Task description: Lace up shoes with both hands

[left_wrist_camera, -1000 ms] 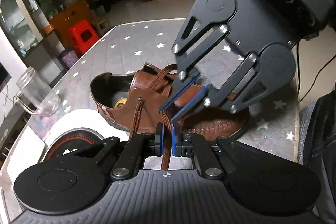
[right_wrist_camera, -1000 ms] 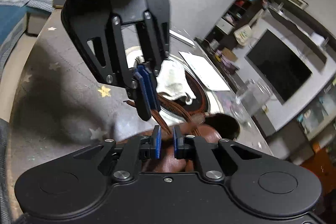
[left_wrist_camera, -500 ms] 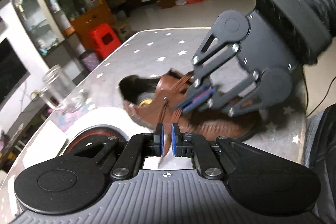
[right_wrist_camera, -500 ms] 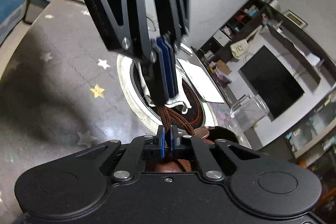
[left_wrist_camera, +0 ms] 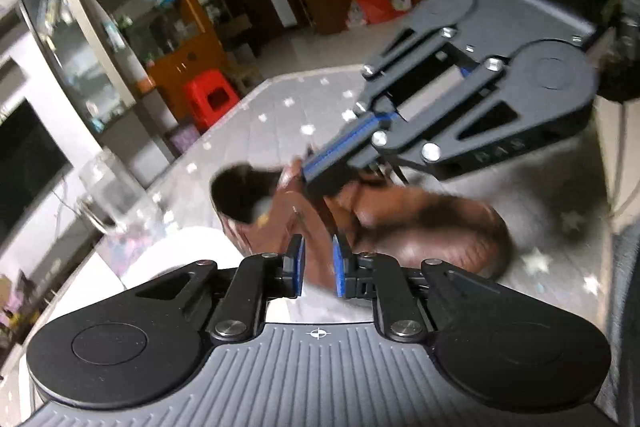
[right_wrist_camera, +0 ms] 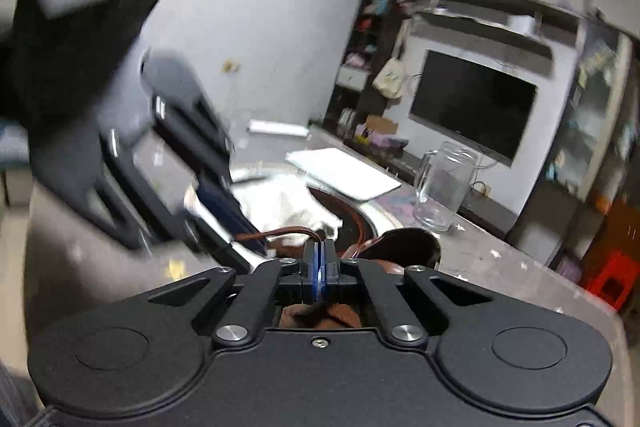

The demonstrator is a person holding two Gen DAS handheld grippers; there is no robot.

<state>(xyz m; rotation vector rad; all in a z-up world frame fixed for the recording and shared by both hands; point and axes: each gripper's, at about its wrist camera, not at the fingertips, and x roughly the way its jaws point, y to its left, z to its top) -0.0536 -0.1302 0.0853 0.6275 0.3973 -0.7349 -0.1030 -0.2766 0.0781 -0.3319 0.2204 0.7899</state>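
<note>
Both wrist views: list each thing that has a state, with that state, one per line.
Left hand-held gripper: jaws opening, nothing pressed between the pads.
Right hand-held gripper: shut on the lace.
Lace: brown, running from the shut pads toward the shoe.
Shoe: brown, lying on the table, not laced up.
Glass jar: upright, empty.

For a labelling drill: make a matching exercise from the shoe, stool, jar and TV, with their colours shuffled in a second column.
Things:
1. shoe
2. stool
3. jar
4. TV

Colours:
A. black
B. clear
C. brown
D. red

Pairs: 1-C, 2-D, 3-B, 4-A
</note>
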